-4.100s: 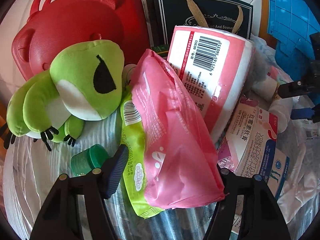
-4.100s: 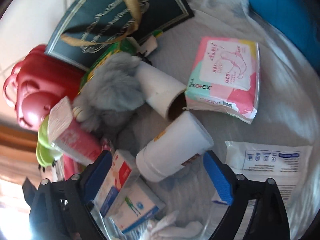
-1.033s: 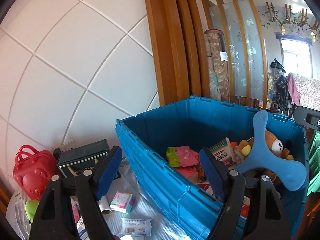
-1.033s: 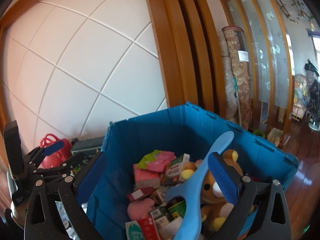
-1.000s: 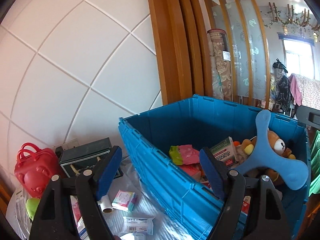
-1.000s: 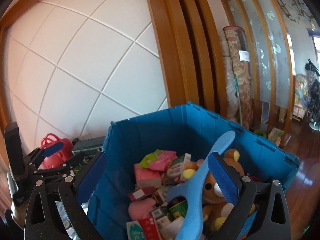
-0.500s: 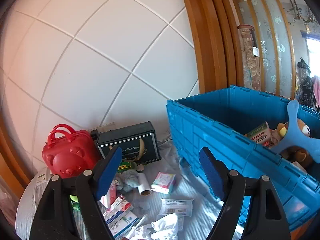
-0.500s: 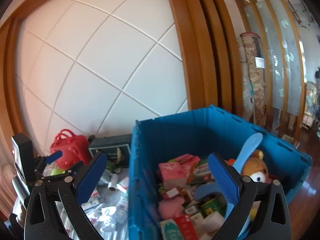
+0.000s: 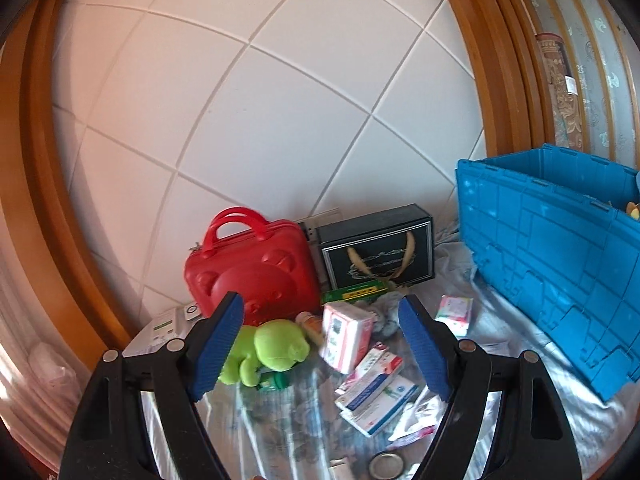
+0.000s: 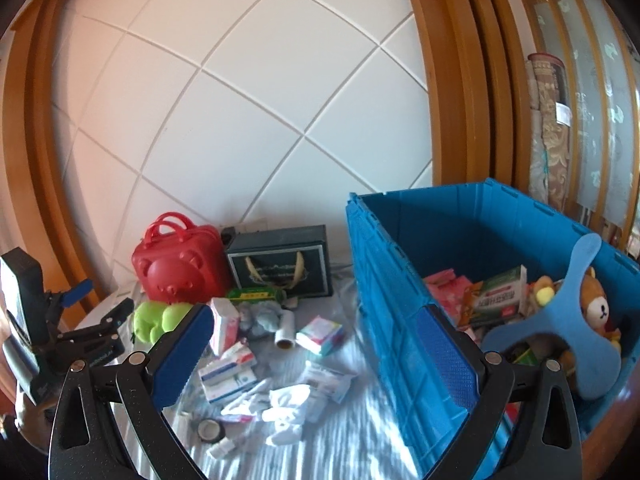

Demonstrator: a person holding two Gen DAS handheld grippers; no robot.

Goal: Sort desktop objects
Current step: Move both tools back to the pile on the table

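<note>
**Both grippers empty above the clutter, bin part-filled**

The desktop objects left to sort lie on a tabletop covered with a pale striped cloth. A glossy red bear-faced plastic case with twin handles and a black gift box with gold ribbon handles stand along the far edge by the tiled wall. In front of them sit a lime-green plush frog, a pink-wrapped tissue pack, white-and-red medicine boxes, a small cardboard tube and a pastel pad packet.

The ribbed blue plastic bin fills the right edge; inside it are pink packets, a green carton, a brown teddy bear and a blue three-bladed plastic toy.

The left gripper and right gripper both have their fingers spread wide with nothing between them. Four seconds ago the left was closed on a pink packet low in the pile; since half a second ago both views have swung left toward the clutter.
</note>
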